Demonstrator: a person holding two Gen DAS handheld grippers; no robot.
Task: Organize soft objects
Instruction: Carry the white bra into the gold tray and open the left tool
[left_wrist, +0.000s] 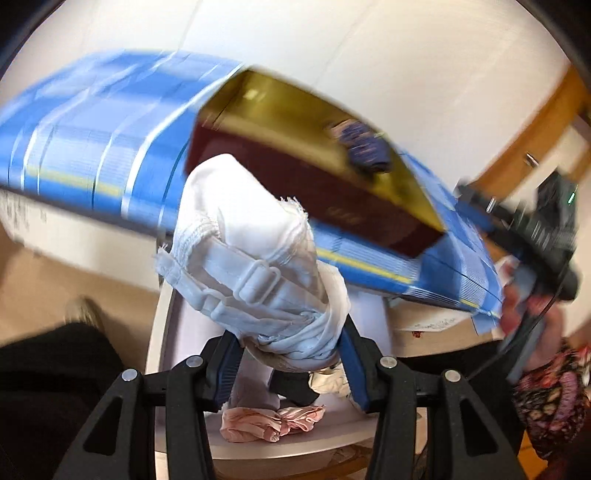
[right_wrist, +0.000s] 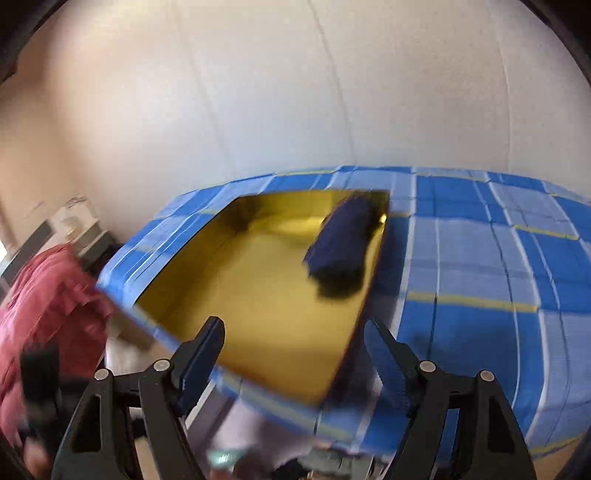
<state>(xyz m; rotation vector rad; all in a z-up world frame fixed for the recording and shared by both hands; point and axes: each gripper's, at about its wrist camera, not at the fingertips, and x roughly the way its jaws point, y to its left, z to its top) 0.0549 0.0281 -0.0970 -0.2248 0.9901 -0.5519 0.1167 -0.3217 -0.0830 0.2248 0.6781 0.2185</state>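
Observation:
My left gripper (left_wrist: 288, 365) is shut on a white bundled garment (left_wrist: 251, 251) with a strap and slider, held up above a round white tub (left_wrist: 157, 343). Behind it, a box (left_wrist: 280, 122) with a gold inside and maroon sides lies on a bed. A rolled navy cloth (left_wrist: 364, 147) lies in its far corner. In the right wrist view the gold box (right_wrist: 258, 288) and navy roll (right_wrist: 343, 247) lie just ahead of my right gripper (right_wrist: 295, 354). That gripper is open with nothing between its fingers. It also shows blurred at the right of the left wrist view as the right gripper (left_wrist: 480, 214).
A blue plaid bedcover (right_wrist: 480, 277) spreads under and to the right of the box. The tub holds a pink cloth (left_wrist: 266, 424), a cream cloth (left_wrist: 328, 384) and something black. A person's floral sleeve (left_wrist: 550, 406) and red top (right_wrist: 48, 295) are close by. A pale wall stands behind.

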